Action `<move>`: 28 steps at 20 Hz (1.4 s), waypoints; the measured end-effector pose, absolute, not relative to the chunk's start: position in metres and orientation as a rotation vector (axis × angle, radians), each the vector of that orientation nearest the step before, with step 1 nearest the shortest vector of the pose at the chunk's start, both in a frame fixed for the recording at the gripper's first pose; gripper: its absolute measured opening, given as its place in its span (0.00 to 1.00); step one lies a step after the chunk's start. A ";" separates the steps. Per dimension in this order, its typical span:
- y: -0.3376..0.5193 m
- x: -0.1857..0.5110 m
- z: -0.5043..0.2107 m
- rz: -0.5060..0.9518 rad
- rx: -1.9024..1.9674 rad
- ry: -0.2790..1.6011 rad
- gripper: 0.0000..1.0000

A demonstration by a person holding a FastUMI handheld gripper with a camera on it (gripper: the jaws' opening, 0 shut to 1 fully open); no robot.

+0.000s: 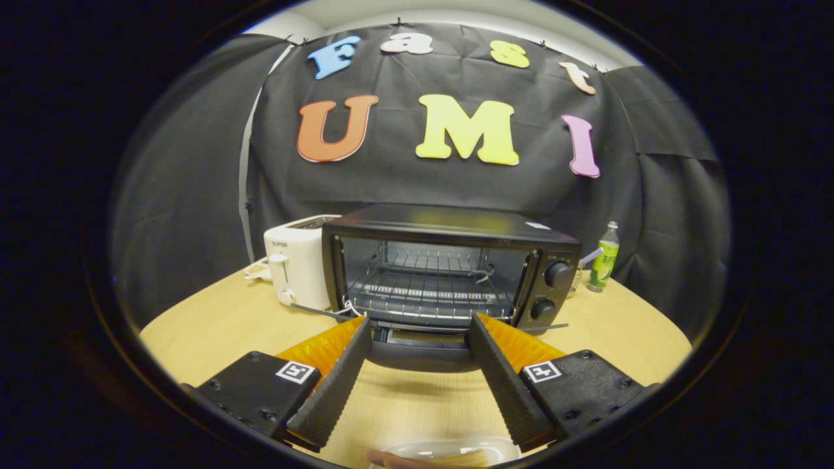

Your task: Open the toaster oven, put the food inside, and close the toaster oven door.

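Oven door down. Your gripper gapes wide, holding nothing. Food sits behind it; backing up blind could knock it.

Fisheye camera riding on the gripper, looking forward along its two spread fingers, low over the table — facing the open toaster oven head-on, close ahead, booth wall behind.

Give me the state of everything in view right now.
toaster oven: door folded down open, wire rack bare
gripper: fingers open, spread either side of the door, holding nothing
food container: on the table, behind the fingers
white toaster: lever up
bottle: upright, capped
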State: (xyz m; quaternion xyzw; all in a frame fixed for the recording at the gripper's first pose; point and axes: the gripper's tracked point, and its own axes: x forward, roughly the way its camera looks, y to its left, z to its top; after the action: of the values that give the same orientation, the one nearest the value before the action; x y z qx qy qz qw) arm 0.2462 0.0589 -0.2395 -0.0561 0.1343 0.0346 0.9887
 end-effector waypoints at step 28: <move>0.054 0.153 -0.265 0.051 0.008 0.520 1.00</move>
State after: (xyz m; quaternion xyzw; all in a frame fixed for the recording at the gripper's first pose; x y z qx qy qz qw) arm 0.1533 0.0544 -0.2646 0.0038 0.2570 0.0253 0.9661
